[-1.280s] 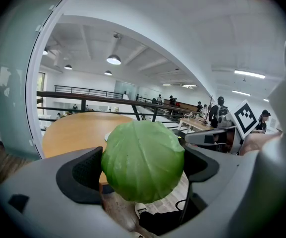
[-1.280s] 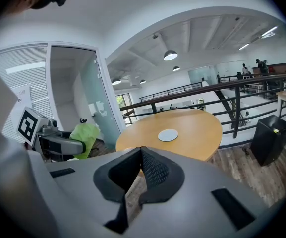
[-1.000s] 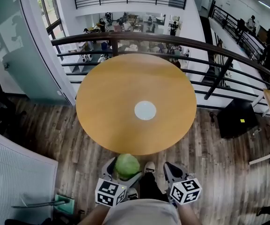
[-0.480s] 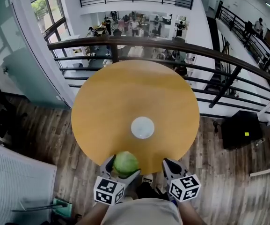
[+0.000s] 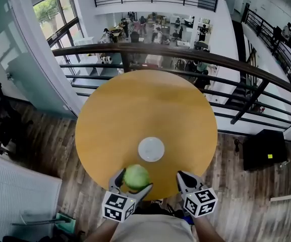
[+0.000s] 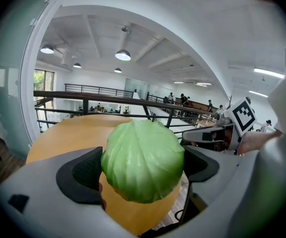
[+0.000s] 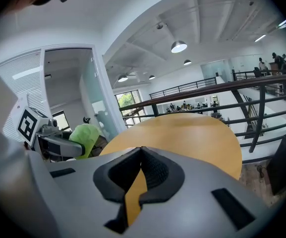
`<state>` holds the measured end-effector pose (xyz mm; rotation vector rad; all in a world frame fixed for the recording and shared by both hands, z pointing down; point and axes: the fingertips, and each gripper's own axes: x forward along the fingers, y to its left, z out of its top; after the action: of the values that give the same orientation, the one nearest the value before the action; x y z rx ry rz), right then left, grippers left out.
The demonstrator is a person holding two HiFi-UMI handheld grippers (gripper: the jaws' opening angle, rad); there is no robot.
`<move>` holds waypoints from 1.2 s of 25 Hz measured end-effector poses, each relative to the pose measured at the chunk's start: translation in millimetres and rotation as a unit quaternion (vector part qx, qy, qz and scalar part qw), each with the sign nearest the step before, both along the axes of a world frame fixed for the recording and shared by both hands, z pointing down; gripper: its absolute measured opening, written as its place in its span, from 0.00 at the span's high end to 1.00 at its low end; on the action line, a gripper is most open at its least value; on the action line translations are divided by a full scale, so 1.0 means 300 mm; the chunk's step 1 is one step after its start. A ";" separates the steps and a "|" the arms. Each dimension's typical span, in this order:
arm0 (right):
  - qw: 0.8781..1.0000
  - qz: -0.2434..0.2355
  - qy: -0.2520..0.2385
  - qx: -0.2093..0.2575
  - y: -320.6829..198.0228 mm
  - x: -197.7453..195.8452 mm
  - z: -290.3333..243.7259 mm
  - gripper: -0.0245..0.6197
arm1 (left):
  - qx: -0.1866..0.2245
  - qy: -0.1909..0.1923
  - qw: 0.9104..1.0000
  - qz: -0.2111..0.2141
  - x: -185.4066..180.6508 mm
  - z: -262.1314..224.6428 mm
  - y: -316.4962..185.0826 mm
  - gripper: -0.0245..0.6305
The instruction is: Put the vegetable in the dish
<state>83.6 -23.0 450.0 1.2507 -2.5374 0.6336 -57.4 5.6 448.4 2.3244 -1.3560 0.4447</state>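
Observation:
A round light-green cabbage (image 5: 136, 176) hangs over the near edge of the round wooden table (image 5: 135, 105), just short of the small white dish (image 5: 151, 149). My left gripper (image 5: 134, 181) is shut on it, one jaw on each side. In the left gripper view the cabbage (image 6: 143, 160) fills the space between the dark pads. My right gripper (image 5: 184, 179) is held beside it at the table's near rim, shut, with nothing in it. In the right gripper view its tips (image 7: 142, 150) meet, and the cabbage (image 7: 83, 134) shows off to the left.
A dark metal railing (image 5: 185, 54) curves round the far side of the table, with a drop to a lower floor behind it. A glass partition (image 5: 29, 59) stands at the left. Wood flooring (image 5: 49, 150) surrounds the table, and a black box (image 5: 264, 147) sits at the right.
Both grippers have come forward to the table. The cabbage, before over the floor short of the rim, now hangs over the table's near edge, closer to the dish.

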 end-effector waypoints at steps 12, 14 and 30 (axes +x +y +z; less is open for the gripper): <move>1.000 0.017 -0.004 -0.024 -0.078 0.000 0.034 0.94 | -0.007 -0.012 1.000 0.019 -0.012 0.009 -0.115 0.22; 0.999 0.022 -0.007 -0.028 -0.089 -0.009 0.038 0.94 | -0.013 -0.014 0.999 0.028 -0.015 0.024 -0.131 0.22; 0.998 0.043 -0.006 -0.050 -0.242 -0.040 0.110 0.94 | -0.027 -0.033 0.998 0.056 -0.018 0.133 -0.337 0.22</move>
<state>71.6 -95.5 482.9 1.3298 -2.4392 0.7794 -62.7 -95.4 488.3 2.3686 -1.2314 0.5904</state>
